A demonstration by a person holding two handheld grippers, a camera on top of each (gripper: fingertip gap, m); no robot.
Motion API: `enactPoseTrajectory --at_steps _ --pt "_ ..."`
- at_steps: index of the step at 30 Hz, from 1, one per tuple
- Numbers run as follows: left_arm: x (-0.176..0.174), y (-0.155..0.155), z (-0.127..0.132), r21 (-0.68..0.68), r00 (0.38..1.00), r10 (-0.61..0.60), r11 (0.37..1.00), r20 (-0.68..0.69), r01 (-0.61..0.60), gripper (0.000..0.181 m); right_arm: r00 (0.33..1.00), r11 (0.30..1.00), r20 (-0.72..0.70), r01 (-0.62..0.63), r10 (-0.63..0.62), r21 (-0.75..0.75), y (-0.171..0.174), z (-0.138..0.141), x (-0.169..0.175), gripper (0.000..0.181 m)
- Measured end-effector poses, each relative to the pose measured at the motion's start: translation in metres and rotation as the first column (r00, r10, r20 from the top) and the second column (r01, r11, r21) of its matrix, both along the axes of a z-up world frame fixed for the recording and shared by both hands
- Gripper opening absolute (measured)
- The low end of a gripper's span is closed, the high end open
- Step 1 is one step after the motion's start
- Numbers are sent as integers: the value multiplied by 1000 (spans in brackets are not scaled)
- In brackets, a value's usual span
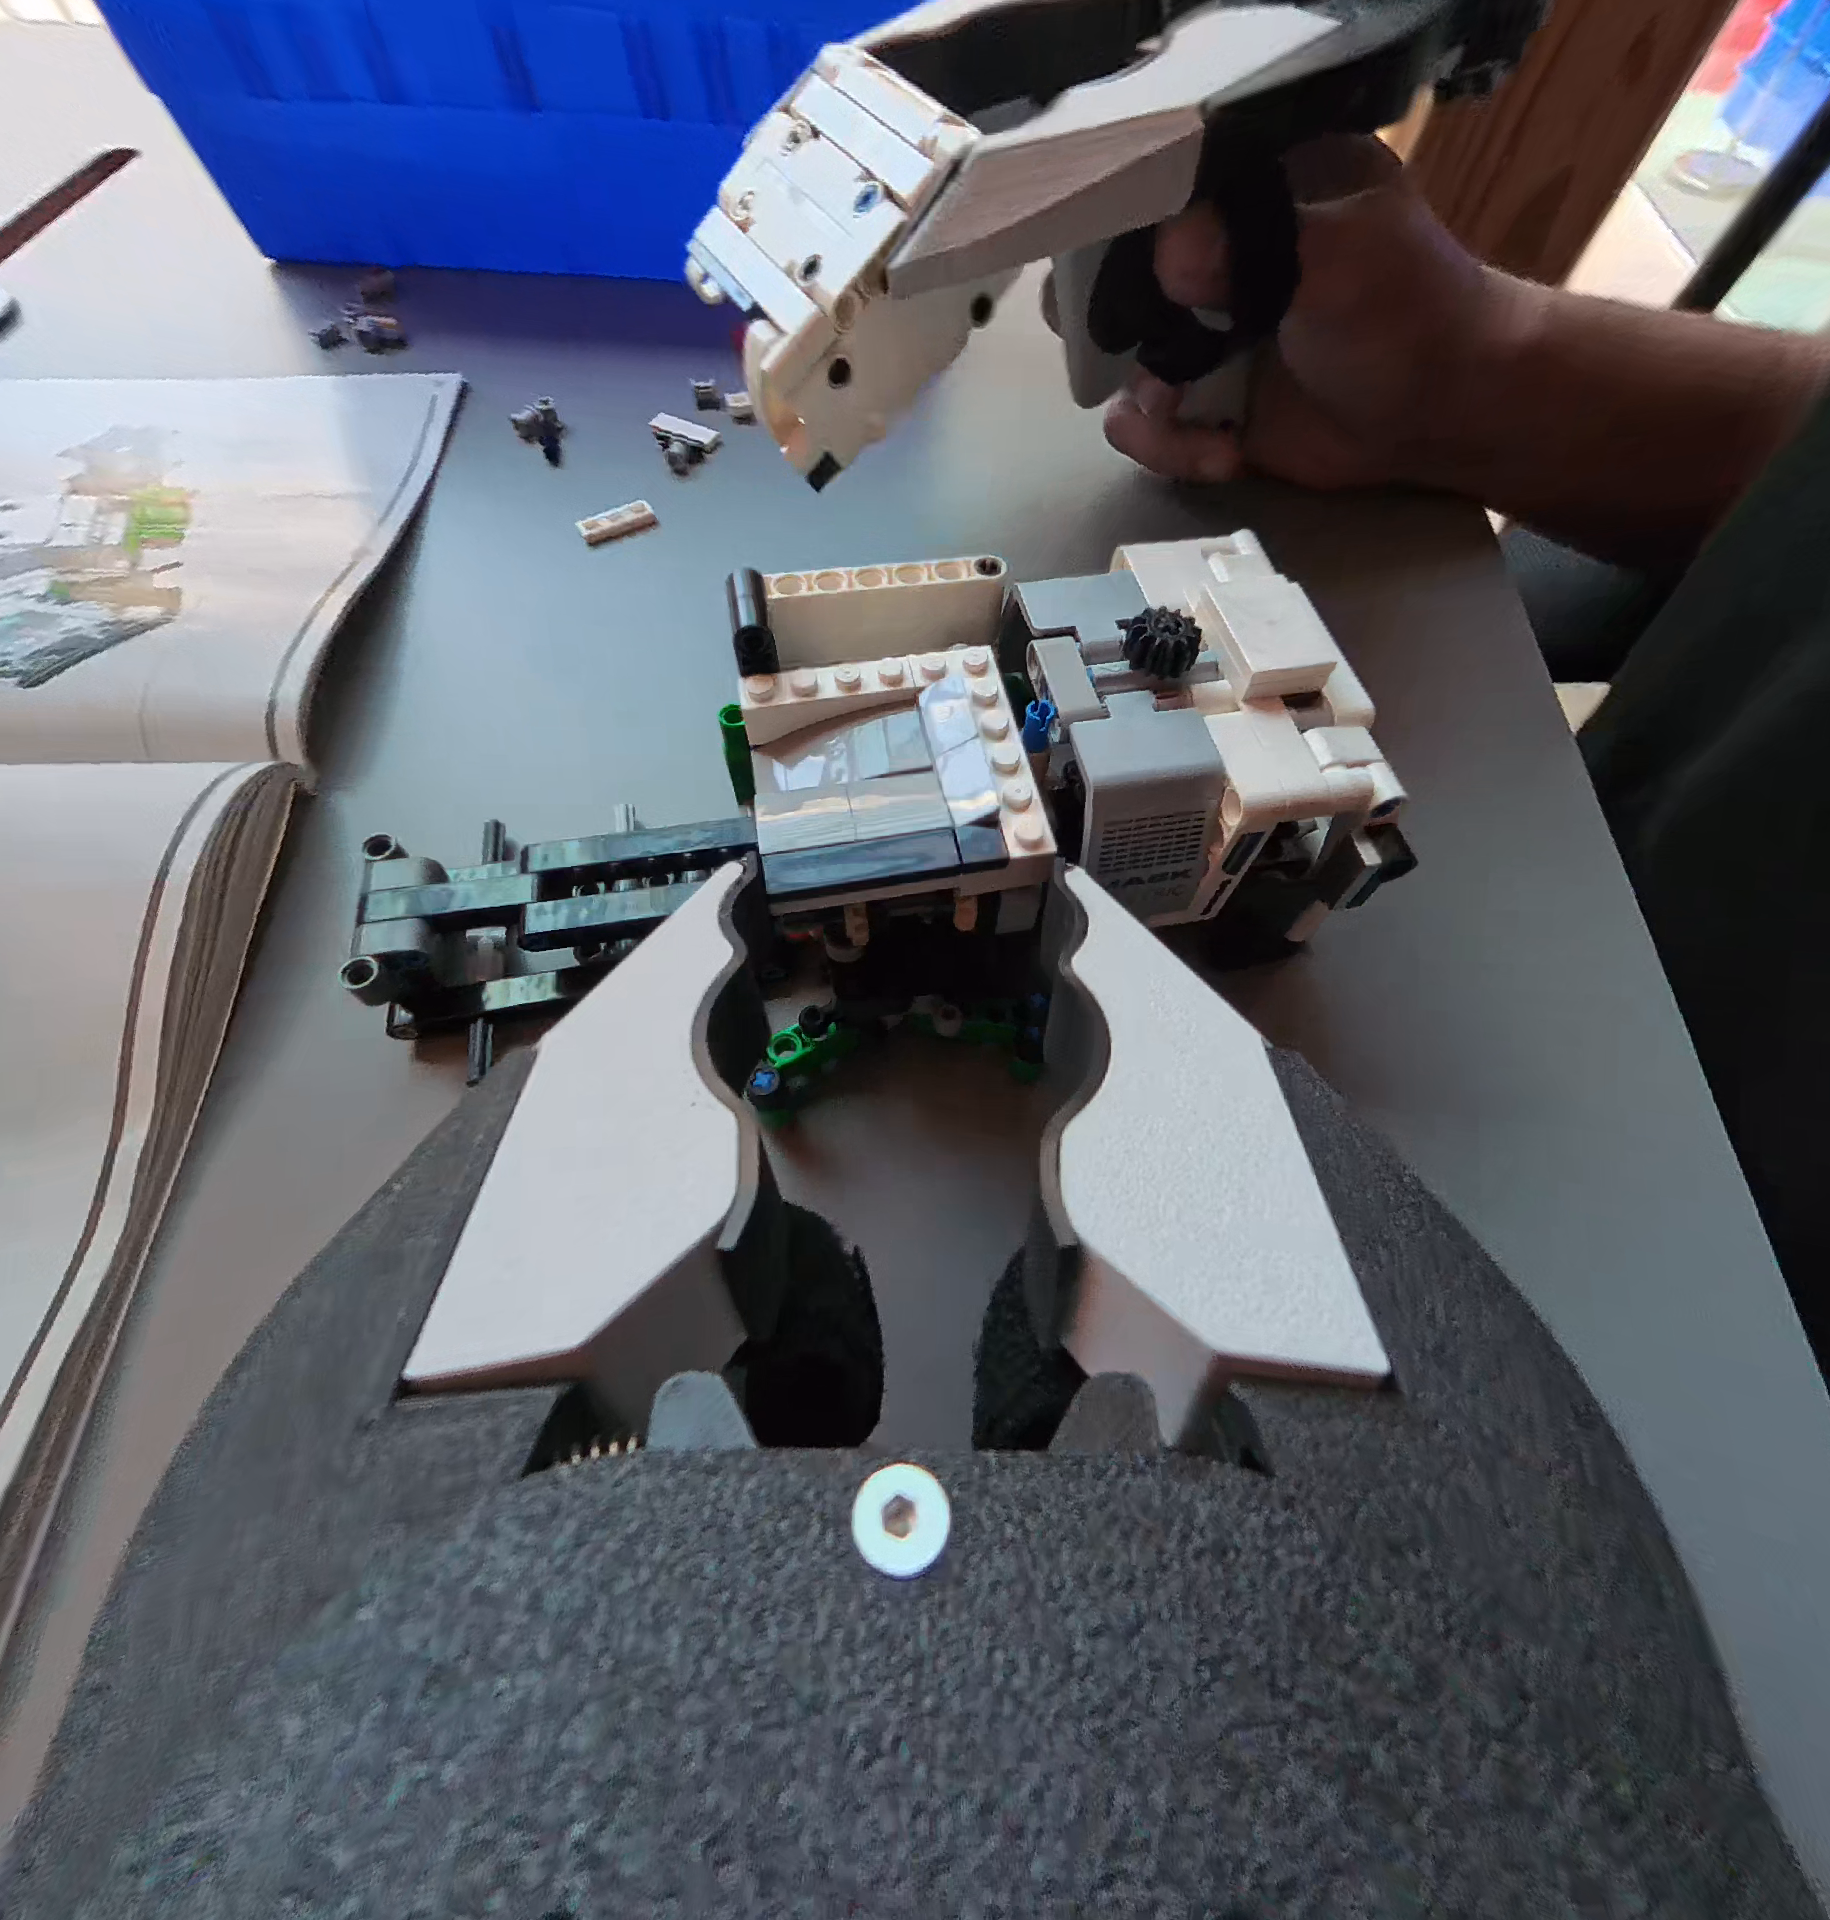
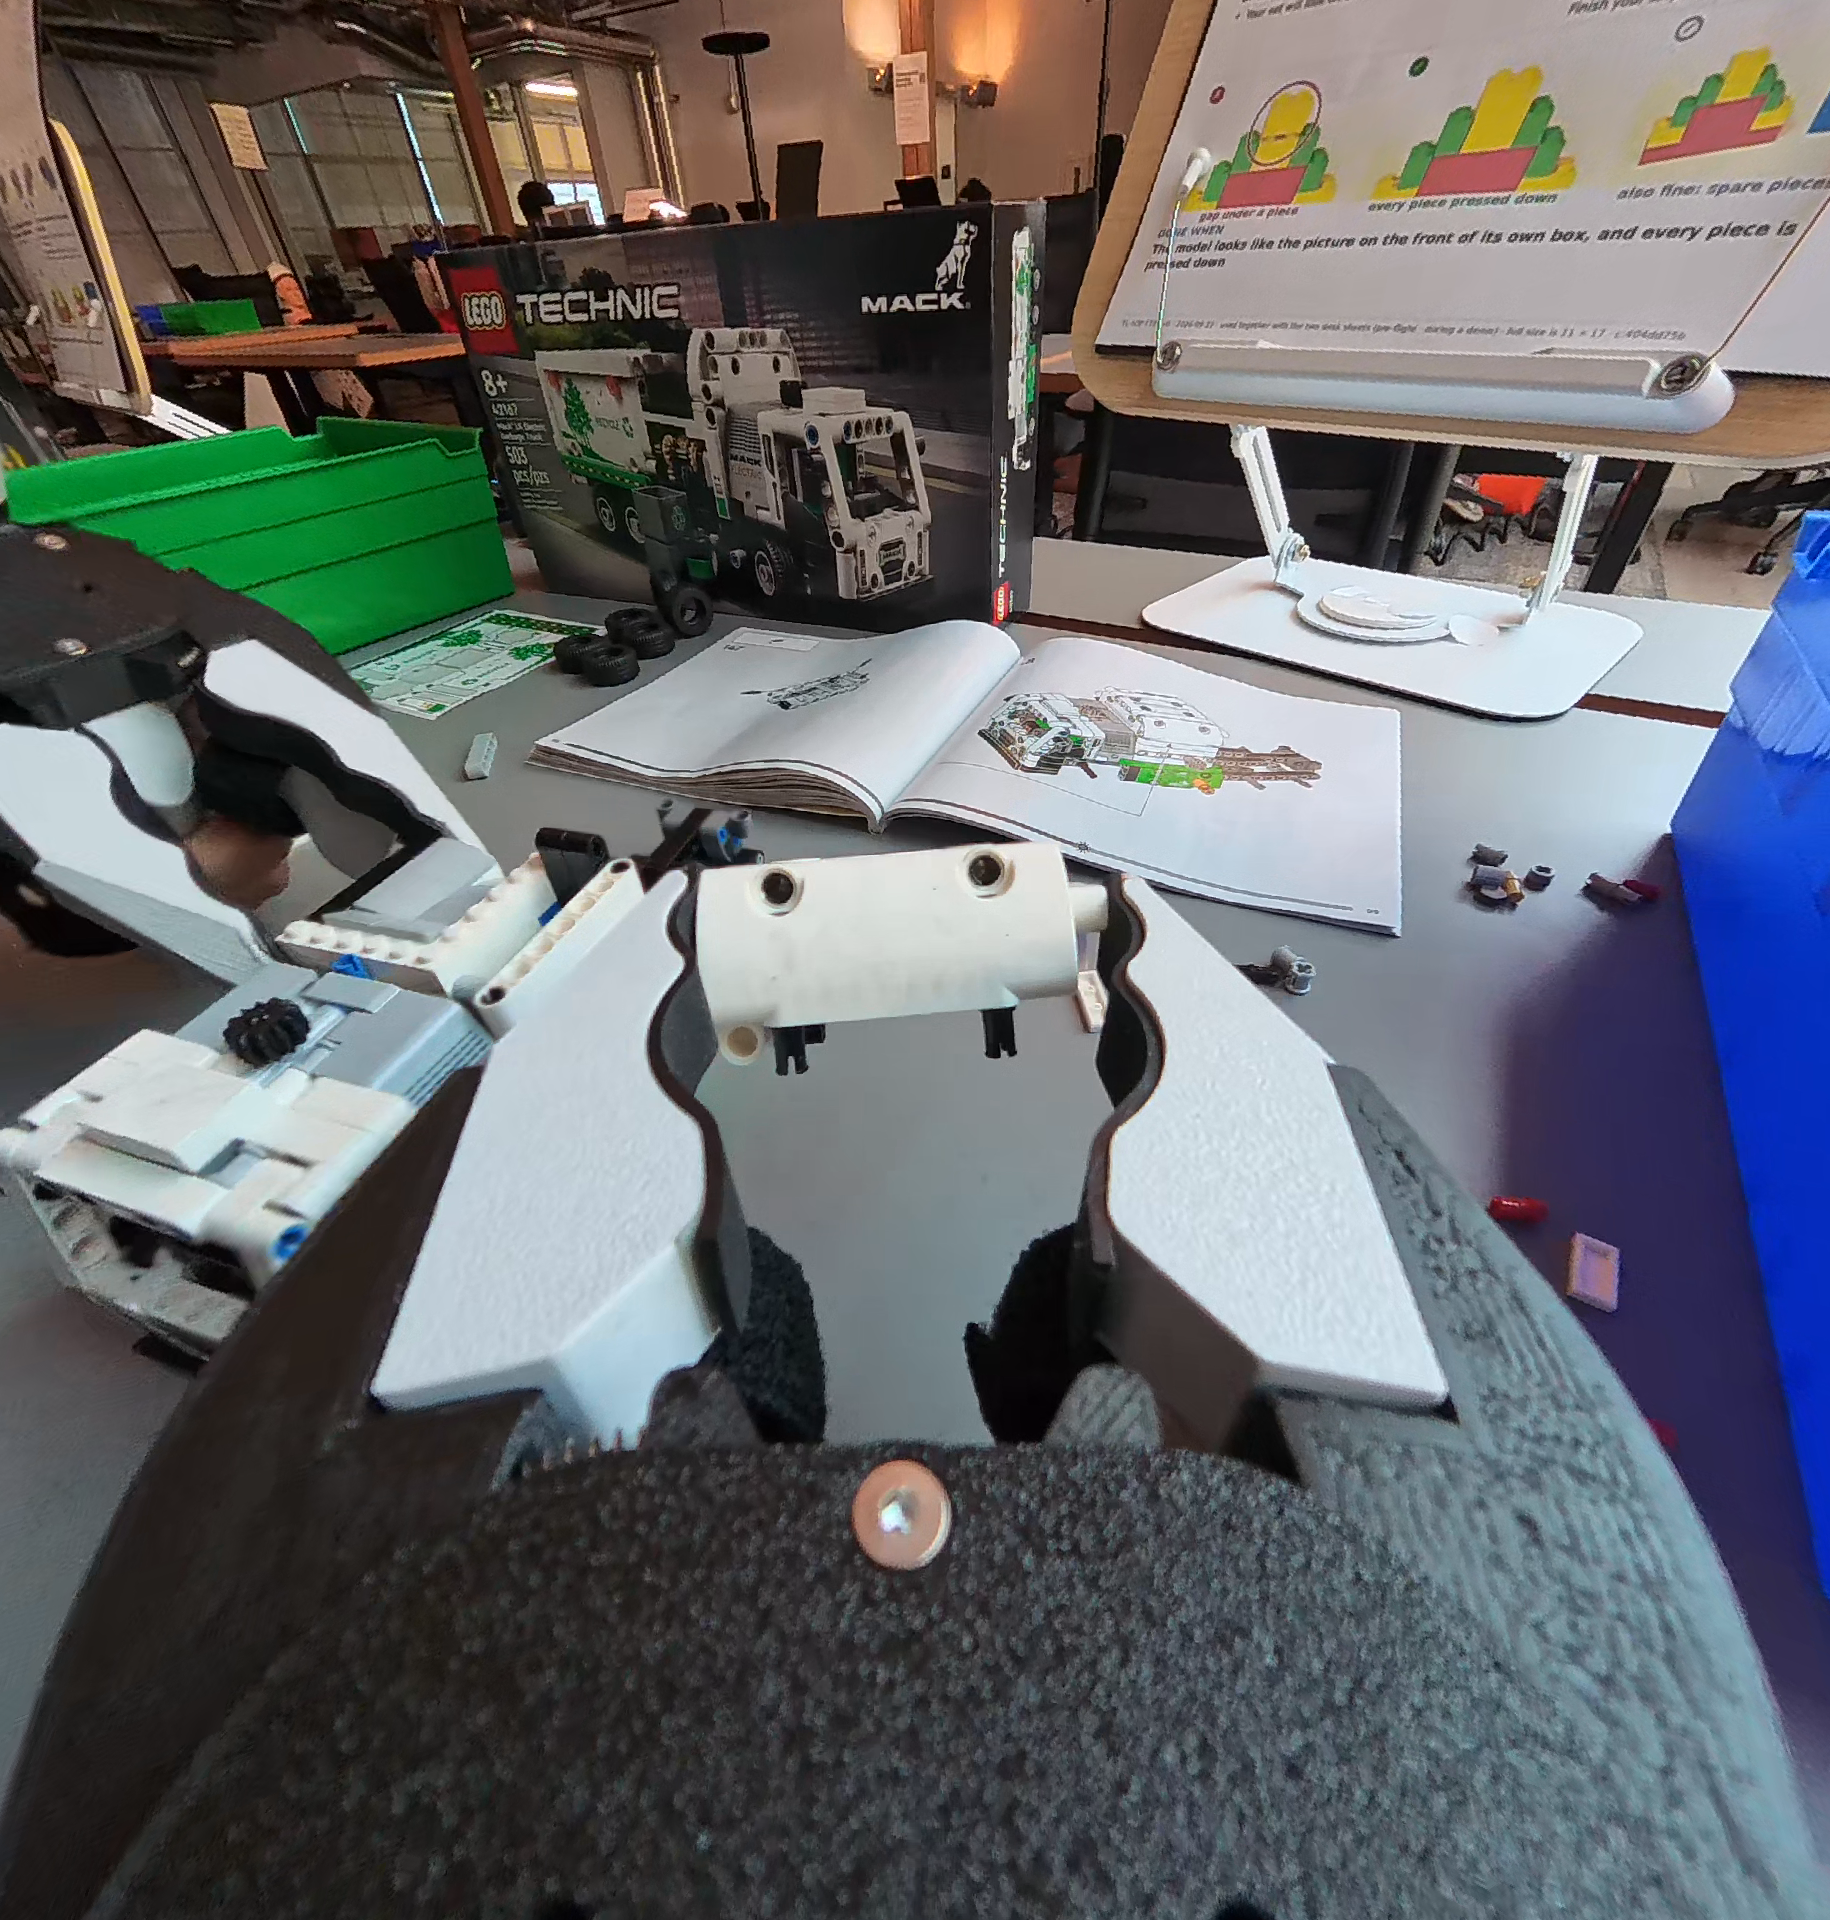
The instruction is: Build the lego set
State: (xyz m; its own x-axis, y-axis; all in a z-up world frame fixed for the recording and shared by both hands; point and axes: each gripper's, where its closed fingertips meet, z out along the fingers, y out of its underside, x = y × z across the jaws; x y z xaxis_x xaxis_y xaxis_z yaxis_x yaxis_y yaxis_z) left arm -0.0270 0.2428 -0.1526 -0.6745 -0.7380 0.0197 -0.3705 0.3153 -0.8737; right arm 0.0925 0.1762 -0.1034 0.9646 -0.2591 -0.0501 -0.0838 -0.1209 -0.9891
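Note:
The part-built white, grey and black truck model point(image 1: 890, 769) lies on the grey table point(image 1: 578, 623), with a black beam frame point(image 1: 537, 914) sticking out to its left. My left gripper point(image 1: 903, 894) is shut on the model's near end, one finger on each side. The model also shows in the right wrist view point(image 2: 267, 1101). My right gripper point(image 2: 903, 904) is shut on a white panel sub-assembly point(image 2: 880, 956) with black pins underneath. It holds it in the air above and behind the model, as the left wrist view shows point(image 1: 838, 301).
An open instruction booklet point(image 2: 994, 758) lies behind the model, with the set's box point(image 2: 745, 416), black tyres point(image 2: 620, 644) and a green bin point(image 2: 267, 520) beyond. A blue bin point(image 2: 1784, 935) stands at the right. Loose small pieces point(image 1: 682, 431) are scattered around. A hand point(image 1: 1358, 343) holds the right gripper.

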Motion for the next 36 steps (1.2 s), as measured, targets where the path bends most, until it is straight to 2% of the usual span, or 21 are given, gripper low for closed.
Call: enactPoseTrajectory --at_steps 3,6,9,11,13,15,17,20,22,24,27,29,31,36 --pt "-7 -2 -1 73 978 -197 977 -63 201 50 1000 1000 1 -10 10 5 0 1 -2 74" --pt "-14 -8 -1 40 910 -404 912 -91 408 50 1000 1000 7 -16 16 7 0 1 -4 74" --pt "-18 -10 -3 -4 856 -490 868 -164 496 50 1000 1000 15 -26 26 3 1 1 -6 74" --pt "-17 -9 -3 0 848 -500 861 -176 508 53 999 999 23 -33 33 3 1 1 -9 74" --pt "-7 -7 1 8 902 -397 915 -171 404 75 999 999 31 -45 45 0 0 1 -12 74" --pt "-11 -12 18 -81 937 -320 947 -140 312 102 998 999 37 -49 49 4 -1 2 -14 74" --pt "-18 -12 38 -165 976 -197 970 -91 180 110 998 998 30 -61 61 11 -2 2 -17 74" --pt "-36 -14 60 -256 998 67 965 9 -62 109 997 997 7 -72 72 33 -5 4 -18 74" --pt "-47 -20 55 -229 966 247 948 82 -223 108 996 995 -22 -88 89 52 -6 6 -19 74" --pt "-57 -27 37 -137 926 363 927 100 -349 109 993 992 -48 -108 111 70 -7 7 -21 74" --pt "-63 -32 20 -26 887 442 896 136 -442 99 983 984 -93 -147 157 98 -7 8 -26 74" --pt "-60 -34 14 14 889 439 896 134 -444 93 969 975 -151 -175 196 139 -8 11 -29 74" --pt "-57 -34 11 37 894 429 899 125 -437 97 950 963 -209 -196 234 187 -8 14 -30 74" --pt "-56 -10 8 95 894 422 894 153 -439 93 851 912 -388 -224 355 343 -10 24 -31 73"
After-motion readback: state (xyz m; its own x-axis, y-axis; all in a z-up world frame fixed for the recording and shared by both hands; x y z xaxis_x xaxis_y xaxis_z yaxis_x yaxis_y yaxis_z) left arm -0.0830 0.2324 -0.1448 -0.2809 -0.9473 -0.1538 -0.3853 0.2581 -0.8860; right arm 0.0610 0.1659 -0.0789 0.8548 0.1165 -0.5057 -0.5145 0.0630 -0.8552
